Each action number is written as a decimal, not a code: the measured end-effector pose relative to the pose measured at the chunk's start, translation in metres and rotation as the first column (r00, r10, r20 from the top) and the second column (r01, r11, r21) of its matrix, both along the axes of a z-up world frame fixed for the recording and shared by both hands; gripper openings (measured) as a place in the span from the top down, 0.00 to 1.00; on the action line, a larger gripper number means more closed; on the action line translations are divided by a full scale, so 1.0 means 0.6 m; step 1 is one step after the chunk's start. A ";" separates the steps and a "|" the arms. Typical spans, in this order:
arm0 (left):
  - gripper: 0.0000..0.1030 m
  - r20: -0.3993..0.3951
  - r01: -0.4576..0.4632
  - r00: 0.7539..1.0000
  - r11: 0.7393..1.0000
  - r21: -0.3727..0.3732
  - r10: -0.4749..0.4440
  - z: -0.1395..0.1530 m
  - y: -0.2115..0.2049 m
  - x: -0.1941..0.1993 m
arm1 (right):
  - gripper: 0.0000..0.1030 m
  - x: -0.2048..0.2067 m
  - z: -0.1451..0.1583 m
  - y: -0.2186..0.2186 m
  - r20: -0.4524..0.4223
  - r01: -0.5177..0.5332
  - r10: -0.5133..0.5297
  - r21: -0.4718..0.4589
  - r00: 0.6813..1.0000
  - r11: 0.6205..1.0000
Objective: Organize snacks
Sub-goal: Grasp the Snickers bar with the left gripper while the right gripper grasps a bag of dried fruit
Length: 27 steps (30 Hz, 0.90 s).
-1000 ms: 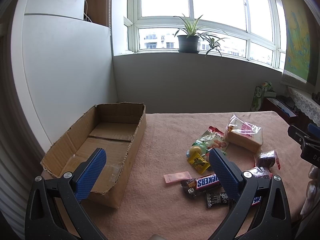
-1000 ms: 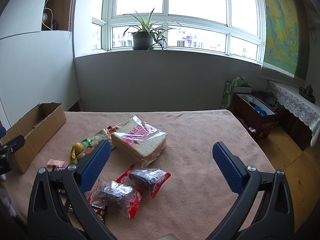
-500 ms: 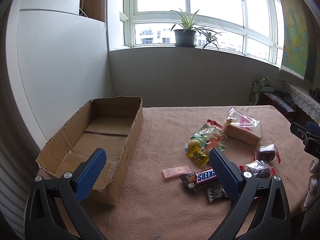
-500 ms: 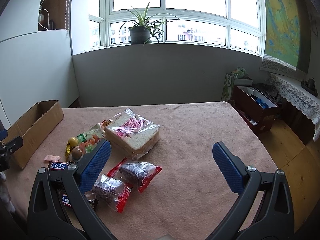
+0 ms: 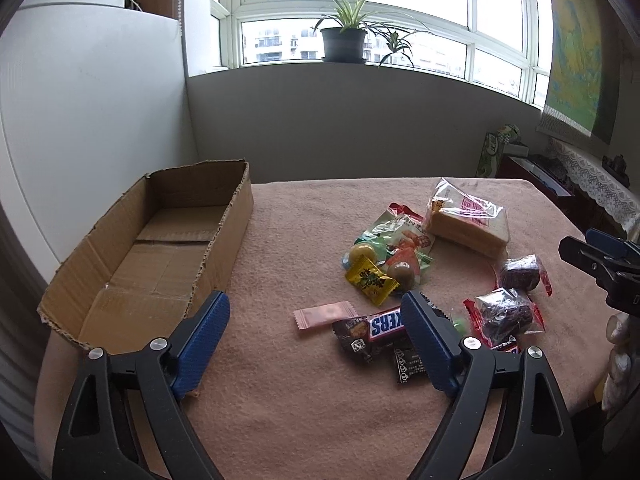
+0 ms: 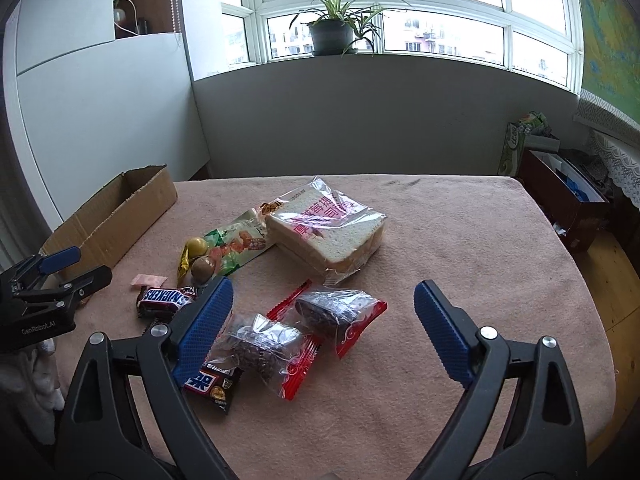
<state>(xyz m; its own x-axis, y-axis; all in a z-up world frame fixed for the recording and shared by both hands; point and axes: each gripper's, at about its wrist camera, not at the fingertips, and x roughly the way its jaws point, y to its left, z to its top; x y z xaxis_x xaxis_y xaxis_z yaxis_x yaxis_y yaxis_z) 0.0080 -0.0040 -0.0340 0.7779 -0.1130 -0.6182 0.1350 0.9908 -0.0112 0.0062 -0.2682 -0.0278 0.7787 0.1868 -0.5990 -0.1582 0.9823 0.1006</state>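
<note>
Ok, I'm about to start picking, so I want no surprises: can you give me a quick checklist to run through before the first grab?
1. Cardboard box open, nothing seen inside: ok.
2. Left gripper holds nothing, jaws closing: ok.
3. Right gripper holds nothing, jaws closing above the dark cake packet: ok.
4. Snickers bar partly hidden behind a left finger: not ok.
5. Bread bag clear of both grippers: ok.
6. Small candies stacked or separate: cannot tell.
</note>
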 end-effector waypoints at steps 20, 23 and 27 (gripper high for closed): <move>0.28 -0.199 0.220 0.957 0.975 0.029 -0.210 -0.048 -0.047 0.047 | 0.27 0.042 -0.051 0.009 -0.160 -0.306 0.308 0.040 0.938 0.951; 0.28 -0.205 0.226 0.955 0.973 0.042 -0.213 -0.050 -0.050 0.057 | 0.27 0.037 -0.050 0.013 -0.164 -0.333 0.340 0.064 0.926 0.941; 0.28 -0.209 0.232 0.954 0.971 0.058 -0.215 -0.053 -0.053 0.066 | 0.29 0.035 -0.061 0.033 -0.188 -0.368 0.367 0.027 0.911 0.929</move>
<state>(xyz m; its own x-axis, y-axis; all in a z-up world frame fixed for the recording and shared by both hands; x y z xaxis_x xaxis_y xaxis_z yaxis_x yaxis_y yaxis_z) 0.0477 -0.0355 -0.0657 0.5982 -0.2130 -0.7725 0.3565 0.9341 0.0185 0.0272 -0.2485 -0.0644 0.5304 0.4323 -0.7293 -0.4875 0.8593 0.1549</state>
